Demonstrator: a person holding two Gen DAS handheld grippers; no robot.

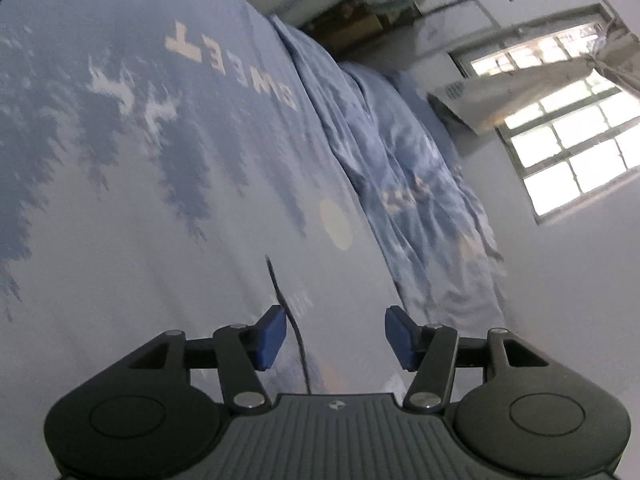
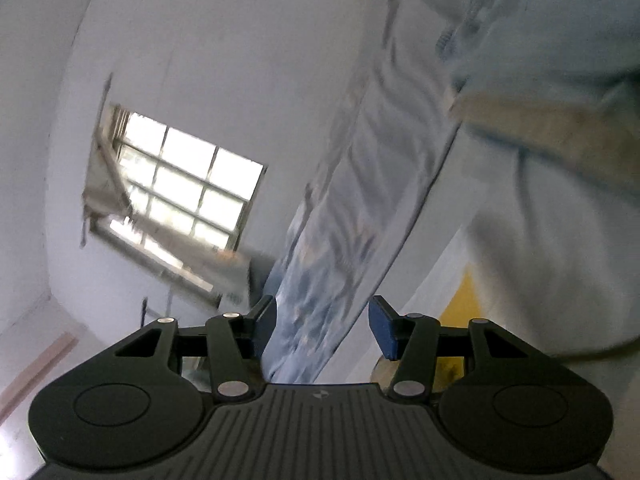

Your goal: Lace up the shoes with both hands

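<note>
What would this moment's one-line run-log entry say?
left gripper: open, black lace loose between pads | right gripper: open, empty | shoe: not in view

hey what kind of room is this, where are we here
Most likely a bedroom. The left wrist view looks across a bed sheet printed with trees and letters, with a rumpled blue quilt bunched along it by a plain wall. A barred window with a pulled-aside curtain lets in daylight.
</note>
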